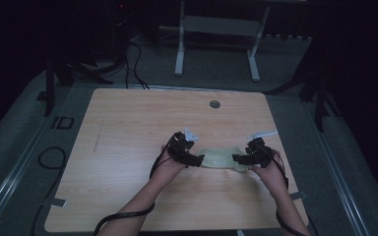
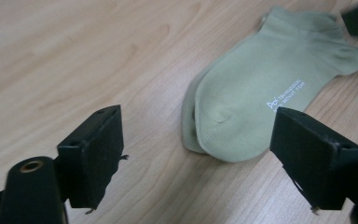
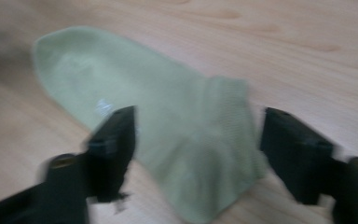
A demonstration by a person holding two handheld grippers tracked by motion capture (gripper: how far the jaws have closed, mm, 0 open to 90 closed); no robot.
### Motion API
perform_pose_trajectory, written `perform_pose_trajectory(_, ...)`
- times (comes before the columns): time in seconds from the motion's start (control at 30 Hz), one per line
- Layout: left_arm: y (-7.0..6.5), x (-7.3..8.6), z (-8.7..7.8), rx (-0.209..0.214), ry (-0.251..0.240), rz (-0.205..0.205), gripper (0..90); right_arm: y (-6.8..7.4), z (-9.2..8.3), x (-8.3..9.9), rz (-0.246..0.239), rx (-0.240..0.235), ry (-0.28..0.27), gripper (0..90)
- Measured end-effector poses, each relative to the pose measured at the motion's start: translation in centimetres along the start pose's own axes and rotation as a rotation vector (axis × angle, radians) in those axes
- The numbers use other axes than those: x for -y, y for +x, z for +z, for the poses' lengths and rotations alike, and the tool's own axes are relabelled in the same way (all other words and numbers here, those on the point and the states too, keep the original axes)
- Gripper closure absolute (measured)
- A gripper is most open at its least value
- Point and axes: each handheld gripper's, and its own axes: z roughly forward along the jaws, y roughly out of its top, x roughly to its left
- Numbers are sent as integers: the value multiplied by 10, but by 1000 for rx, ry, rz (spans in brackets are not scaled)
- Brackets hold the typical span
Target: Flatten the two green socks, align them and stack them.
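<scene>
Socks (image 1: pixel 221 158), pale green pair laid one on top of the other, lie flat on the wood surface (image 1: pixel 128 128), slightly right of center and toward the near edge, between both grippers. Nearest in the high view: two forearms coming in from 6 o'clock, cables trailing back off each gripper. Left gripper (image 1: pixel 199 160) sits at the socks' 9 o'clock end, right gripper (image 1: pixel 236 158) at the 3 o'clock end, tips pointing at each other w/ the socks between.

Left gripper view: left gripper (image 2: pixel 205 154) has jaws wide apart, nothing pinched; the toe end of the socks (image 2: pixel 261 88) lies on the surface just past the gap, toward 1 o'clock. White lettering shows on the top sock, and the lower sock's edge peeks out at the toe. A dark bit of the other gripper shows at the top right corner, by the cuff.

Right gripper view (blurred): right gripper (image 3: pixel 198 149) also has jaws apart, straddling the cuff end of the socks (image 3: pixel 168 121), pads not pressing on the fabric; the toe end runs off toward 10 o'clock.

Farther off: a small round grey hole cover (image 1: pixel 215 104) in the surface near its far edge, then a white frame (image 1: pixel 216 39) on the floor beyond, approx 12 o'clock.
</scene>
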Motion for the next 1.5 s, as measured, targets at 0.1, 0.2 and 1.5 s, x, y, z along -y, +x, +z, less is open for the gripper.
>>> perform_pose_trajectory(0.1, 0, 6, -3, 18, 1, -1, 141, 6, 0, 2, -25, -38, -6, 182)
perform_pose_trajectory(0.2, 1, 12, -5, 35, 7, 2, 140, 11, 0, 6, -66, -18, -27, 128)
perform_pose_trajectory(1.5, 3, 98, -49, -3, -6, -44, 19, 54, -18, 83, -236, -21, -118, 124)
